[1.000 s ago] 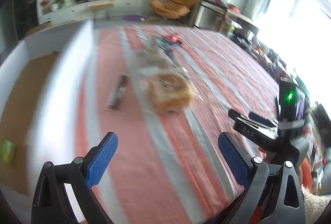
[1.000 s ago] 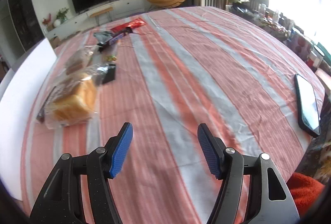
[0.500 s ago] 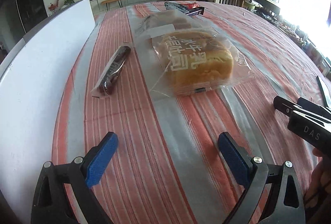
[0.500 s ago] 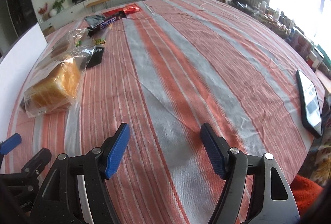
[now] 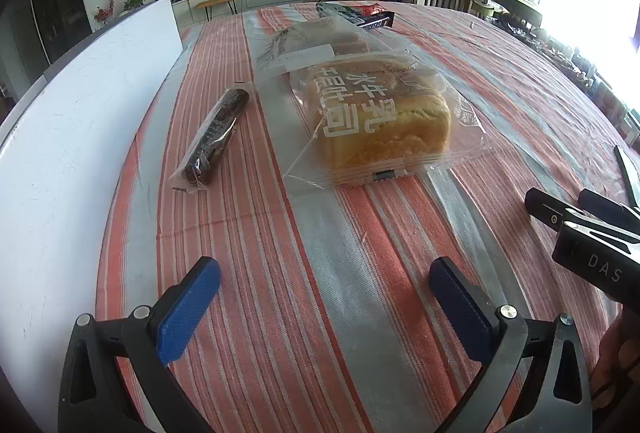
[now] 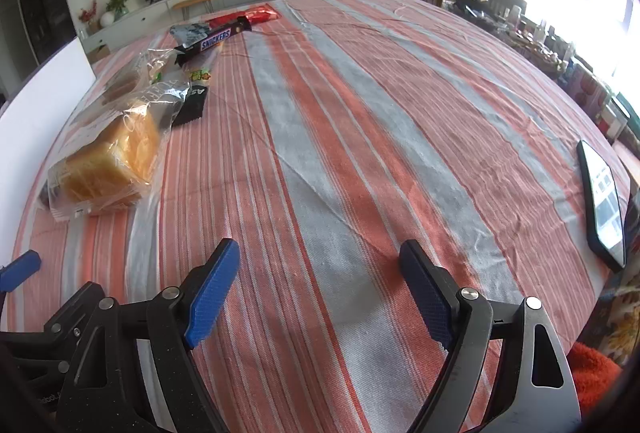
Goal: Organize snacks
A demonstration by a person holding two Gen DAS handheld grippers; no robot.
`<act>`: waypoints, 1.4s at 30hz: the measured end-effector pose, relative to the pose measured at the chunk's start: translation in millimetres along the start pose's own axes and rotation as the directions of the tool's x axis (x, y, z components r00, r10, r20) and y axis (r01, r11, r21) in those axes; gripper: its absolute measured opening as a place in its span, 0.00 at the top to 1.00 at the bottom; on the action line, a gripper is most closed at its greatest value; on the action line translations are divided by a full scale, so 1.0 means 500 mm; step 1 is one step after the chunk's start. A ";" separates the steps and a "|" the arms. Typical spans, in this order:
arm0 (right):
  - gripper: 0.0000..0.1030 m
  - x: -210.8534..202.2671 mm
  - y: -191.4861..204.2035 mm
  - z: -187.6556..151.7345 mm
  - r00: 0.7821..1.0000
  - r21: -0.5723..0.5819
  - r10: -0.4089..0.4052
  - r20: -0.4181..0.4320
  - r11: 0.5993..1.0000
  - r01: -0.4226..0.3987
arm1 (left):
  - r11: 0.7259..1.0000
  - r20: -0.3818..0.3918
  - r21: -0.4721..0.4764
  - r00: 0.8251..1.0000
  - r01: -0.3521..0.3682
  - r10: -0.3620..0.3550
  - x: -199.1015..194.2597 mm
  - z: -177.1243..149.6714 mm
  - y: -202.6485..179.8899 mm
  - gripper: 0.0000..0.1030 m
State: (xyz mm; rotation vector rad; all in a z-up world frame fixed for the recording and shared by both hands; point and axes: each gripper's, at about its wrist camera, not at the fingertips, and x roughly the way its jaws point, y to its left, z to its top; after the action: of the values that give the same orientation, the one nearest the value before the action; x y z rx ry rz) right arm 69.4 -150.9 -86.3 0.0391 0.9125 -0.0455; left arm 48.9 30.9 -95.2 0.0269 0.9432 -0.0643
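A bagged loaf of bread (image 5: 376, 125) lies on the striped tablecloth, ahead of my open, empty left gripper (image 5: 320, 293). A dark snack stick in clear wrap (image 5: 216, 137) lies to the loaf's left. A second clear bag of bread (image 5: 320, 41) and a Snickers bar (image 5: 374, 20) lie behind it. In the right wrist view the loaf (image 6: 108, 165) is far left, with the Snickers bar (image 6: 214, 41), a red packet (image 6: 260, 13) and a small black packet (image 6: 192, 105) beyond. My right gripper (image 6: 320, 285) is open and empty over bare cloth.
A white box wall (image 5: 80, 121) runs along the table's left side. A phone (image 6: 604, 201) lies at the right table edge. The right gripper's body (image 5: 592, 233) shows at the right of the left wrist view.
My left gripper has swung from the box toward the snacks and come closer to the loaf. The right gripper has moved slightly forward.
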 end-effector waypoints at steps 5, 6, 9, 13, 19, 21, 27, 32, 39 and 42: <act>0.15 0.001 -0.003 0.001 1.000 0.005 -0.007 -0.003 1.000 0.007 | 1.000 0.000 0.000 1.000 0.000 0.000 0.001 0.000 0.000 0.00; 0.15 0.001 -0.003 0.001 1.000 0.005 -0.007 -0.004 1.000 0.007 | 1.000 0.000 0.000 1.000 0.000 0.000 0.001 0.000 0.000 0.00; 0.15 0.001 -0.003 0.001 1.000 0.006 -0.008 -0.003 1.000 0.008 | 1.000 0.000 0.000 1.000 0.000 0.000 0.001 0.000 0.000 0.00; 0.14 0.001 -0.004 0.001 1.000 0.005 -0.007 -0.003 1.000 0.007 | 1.000 0.001 0.000 1.000 0.001 -0.001 0.001 0.000 -0.001 0.00; 0.14 0.001 -0.004 0.001 1.000 0.006 -0.008 -0.003 1.000 0.008 | 1.000 0.001 0.000 1.000 0.001 -0.001 0.002 0.001 -0.001 0.00; 0.14 0.001 -0.004 0.001 1.000 0.006 -0.008 -0.003 1.000 0.008 | 1.000 0.001 0.000 1.000 0.001 -0.001 0.002 0.001 -0.001 0.00; 0.14 0.001 -0.004 0.002 1.000 0.006 -0.008 -0.003 1.000 0.008 | 1.000 0.001 0.001 1.000 0.001 -0.001 0.002 0.001 -0.001 0.00; 0.14 0.001 -0.005 0.002 1.000 0.006 -0.008 -0.002 1.000 0.008 | 1.000 0.001 0.001 1.000 0.001 -0.001 0.002 0.001 -0.002 0.00; 0.14 0.001 -0.004 0.002 1.000 0.007 -0.009 0.001 1.000 0.009 | 1.000 0.002 0.001 1.000 0.001 -0.001 0.003 0.001 -0.002 0.00; 0.14 0.001 -0.004 0.002 1.000 0.007 -0.009 0.001 1.000 0.009 | 1.000 0.002 0.001 1.000 0.001 -0.001 0.003 0.001 -0.002 0.00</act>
State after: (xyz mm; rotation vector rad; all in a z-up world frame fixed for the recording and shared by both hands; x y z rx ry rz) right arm 70.4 -153.2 -86.2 0.0413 0.9113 -0.0568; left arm 50.1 29.9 -95.8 0.0271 0.9416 -0.0656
